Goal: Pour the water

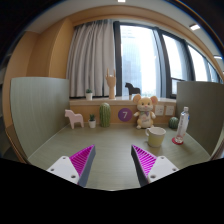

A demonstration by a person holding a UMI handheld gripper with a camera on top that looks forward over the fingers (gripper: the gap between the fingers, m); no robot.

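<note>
The tongs point(112, 165) hang spread and empty above the grey worktop point(110, 145), their magenta pads point(83, 158) well apart, while beyond the right finger a cream mug point(156, 136) stands near a clear water bottle point(181, 126), with a plush toy point(144, 110) behind the mug.

white gripper point(112, 163) — magenta ribbed pads point(82, 160)
</note>
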